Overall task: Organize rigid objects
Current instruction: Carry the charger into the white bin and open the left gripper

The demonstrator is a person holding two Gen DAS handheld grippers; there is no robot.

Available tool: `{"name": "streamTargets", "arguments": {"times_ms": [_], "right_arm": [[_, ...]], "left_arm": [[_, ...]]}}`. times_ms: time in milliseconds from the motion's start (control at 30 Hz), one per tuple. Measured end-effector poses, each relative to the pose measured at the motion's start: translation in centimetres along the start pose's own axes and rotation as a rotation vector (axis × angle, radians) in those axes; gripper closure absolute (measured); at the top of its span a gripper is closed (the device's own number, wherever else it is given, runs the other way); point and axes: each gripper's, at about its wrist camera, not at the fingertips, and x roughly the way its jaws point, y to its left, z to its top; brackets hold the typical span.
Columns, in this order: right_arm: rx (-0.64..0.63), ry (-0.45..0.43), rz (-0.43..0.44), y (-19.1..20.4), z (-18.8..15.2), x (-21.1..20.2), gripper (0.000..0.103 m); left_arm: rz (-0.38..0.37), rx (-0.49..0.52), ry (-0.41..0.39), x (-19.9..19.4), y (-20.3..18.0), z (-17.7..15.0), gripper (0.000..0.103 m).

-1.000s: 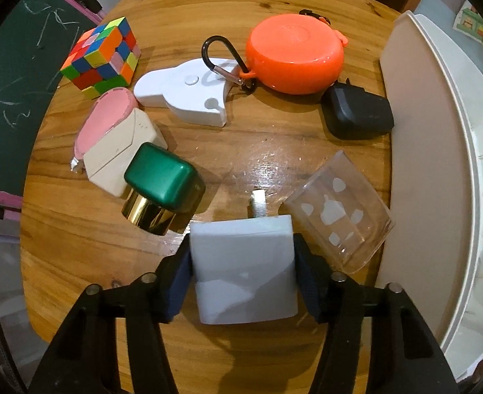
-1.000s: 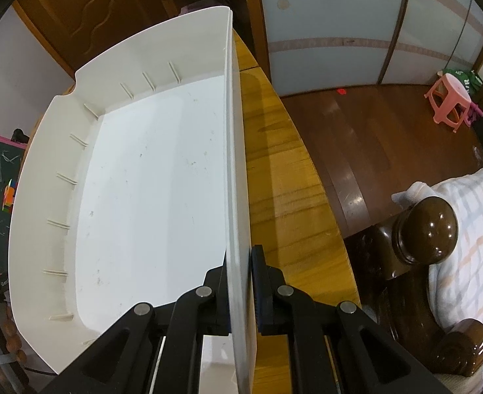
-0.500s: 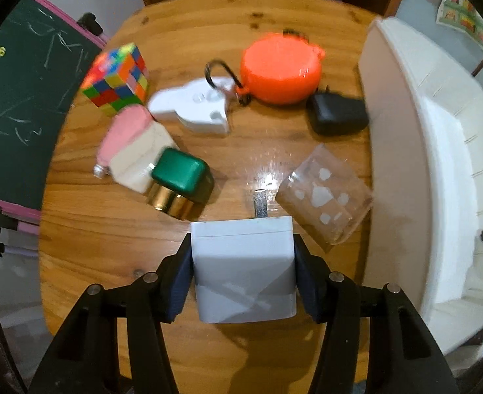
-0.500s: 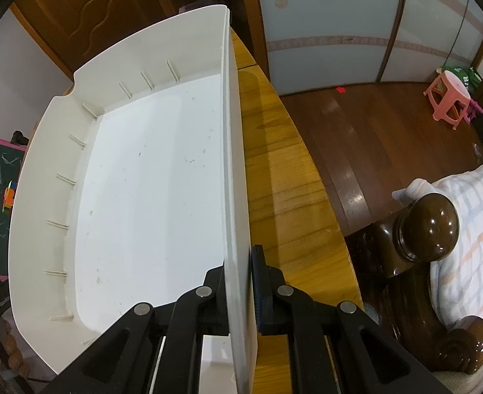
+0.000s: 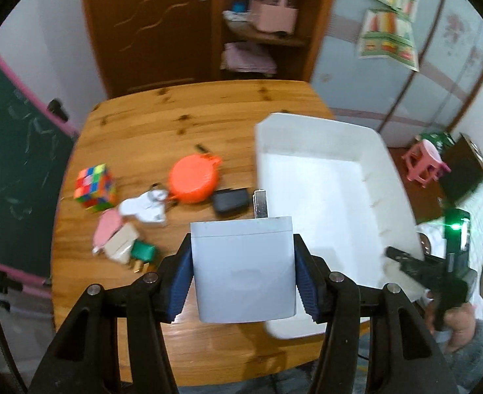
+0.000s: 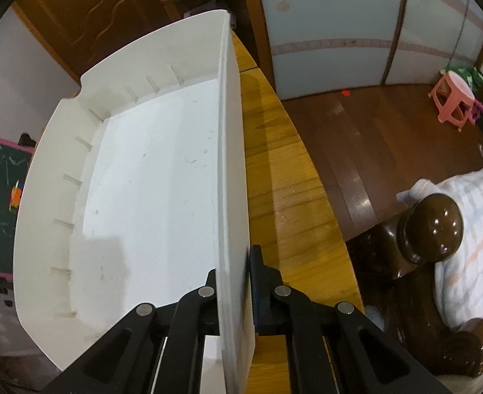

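Observation:
My left gripper [image 5: 243, 275] is shut on a white plug charger [image 5: 244, 267], its metal prong pointing forward, held high above the wooden table [image 5: 162, 131] beside the white bin's [image 5: 323, 131] near left corner. My right gripper [image 6: 238, 290] is shut on the white bin's right wall [image 6: 231, 164]; it also shows in the left wrist view [image 5: 405, 259]. The inside of the bin holds nothing visible. On the table lie a colour cube [image 5: 95, 188], an orange round case [image 5: 193, 179], a black adapter [image 5: 230, 200], a white flat piece [image 5: 144, 208], a pink and beige item [image 5: 115, 238] and a green-capped box [image 5: 144, 252].
A green chalkboard [image 5: 14, 170] stands left of the table. A dark wooden chair post [image 6: 433, 226] with a checked cloth stands right of the table edge. A pink stool [image 6: 454, 97] is on the floor beyond. A wooden door and shelves are behind.
My left gripper has lifted the white charger high and moved right toward the bin; the table objects now look small and far. The right gripper stays clamped on the bin wall.

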Motion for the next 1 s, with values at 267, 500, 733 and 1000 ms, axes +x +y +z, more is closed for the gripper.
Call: {"name": "streamTargets", "arguments": {"times_ms": [267, 500, 733, 1000], "right_arm": [[-0.029, -0.007, -0.024, -0.9, -0.4, -0.5, 0.097], [0.032, -0.002, 0.002, -2.6, -0.6, -0.9, 0.097], [0.068, 0.013, 0.038, -3.1, -0.7, -0.7, 0.096], [0.091, 0.022, 0.038, -3.2, -0.5, -0.7, 0.095]], "left_arm": [[-0.086, 0.072, 0.054, 2.4, -4.4, 1.3, 0.044], [-0.123, 0.107, 0.099, 5.1, -7.5, 2.1, 0.044], [-0.118, 0.120, 0.146, 8.1, -9.1, 2.7, 0.044], [-0.105, 0.140, 0.206, 11.9, -10.2, 2.2, 0.044]]}}
